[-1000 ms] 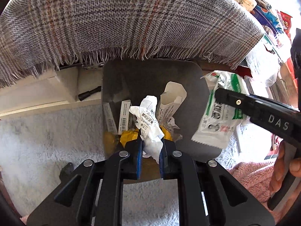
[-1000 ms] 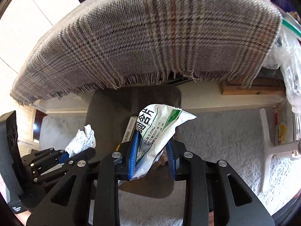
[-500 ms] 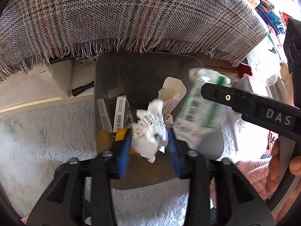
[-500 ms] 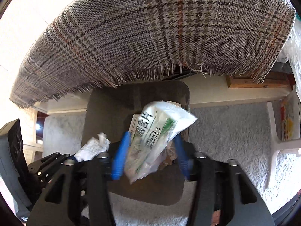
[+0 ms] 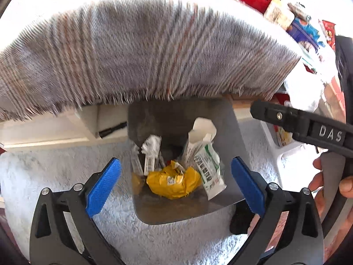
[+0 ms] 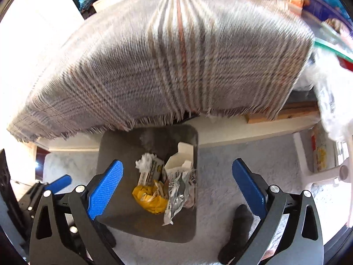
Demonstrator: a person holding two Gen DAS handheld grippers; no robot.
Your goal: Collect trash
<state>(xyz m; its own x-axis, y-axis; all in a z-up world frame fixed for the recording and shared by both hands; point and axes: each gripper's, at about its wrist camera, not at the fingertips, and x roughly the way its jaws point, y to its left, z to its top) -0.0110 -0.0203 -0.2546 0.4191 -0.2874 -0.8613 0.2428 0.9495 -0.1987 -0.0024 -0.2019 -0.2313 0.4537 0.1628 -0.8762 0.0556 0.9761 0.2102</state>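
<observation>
Motion blur smears the plaid blanket [image 5: 143, 50] and the clutter [image 5: 293, 22] behind it. The blanket's fringe hides the trash bin's [image 5: 233, 130] far rim. Print on the green-and-white wrapper [image 5: 208, 170] is unreadable.

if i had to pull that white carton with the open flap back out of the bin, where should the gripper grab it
Grip the white carton by its raised open top, coming straight down from above. It stands nearly upright in the bin and that end rises clear of the yellow wrapper and the green-printed packet crowding its base. Probably close across its narrow faces; thin card may crush.
</observation>
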